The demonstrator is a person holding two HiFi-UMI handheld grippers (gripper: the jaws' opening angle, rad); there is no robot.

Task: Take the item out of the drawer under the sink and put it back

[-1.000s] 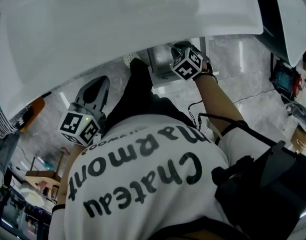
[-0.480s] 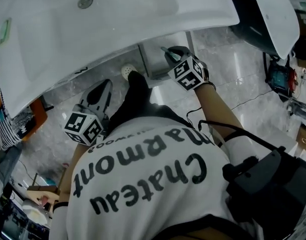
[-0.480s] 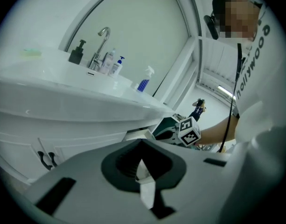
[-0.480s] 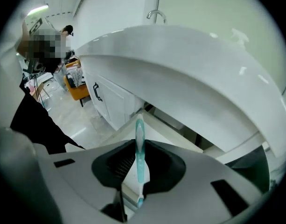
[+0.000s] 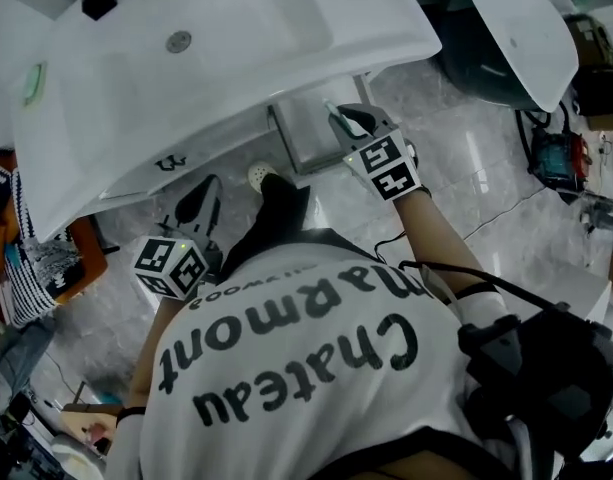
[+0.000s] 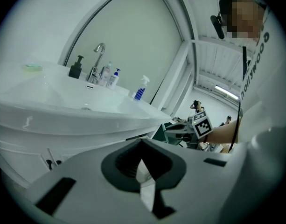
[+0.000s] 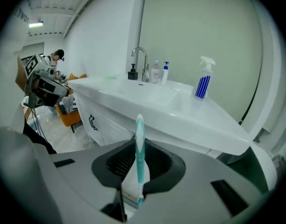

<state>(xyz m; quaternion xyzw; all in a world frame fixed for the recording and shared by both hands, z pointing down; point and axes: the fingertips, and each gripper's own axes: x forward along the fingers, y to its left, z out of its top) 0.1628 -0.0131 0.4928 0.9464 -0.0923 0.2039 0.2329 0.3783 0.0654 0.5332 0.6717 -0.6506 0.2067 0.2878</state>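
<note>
So the first half looks done: the toothbrush (image 7: pixel 140 143) is out of the drawer (image 5: pixel 304 140) and clamped upright in the right gripper (image 7: pixel 133 181), jaws narrow and pinching its handle end, teal tip pointing up. From the head view it's just beside the pulled-out drawer, below the sink's front lip. What's left, I reckon, is dropping it back in and probably pushing the drawer shut.

The left gripper (image 6: pixel 143 171) hangs low off to the left with jaws together and nothing in them.

Room-wise, the sink (image 5: pixel 236 58) rim overhangs the drawer, so there isn't much headroom at the back. The person's leg and white shoe (image 5: pixel 258 175) sit just left of the drawer, and the floor to the right is open.
</note>
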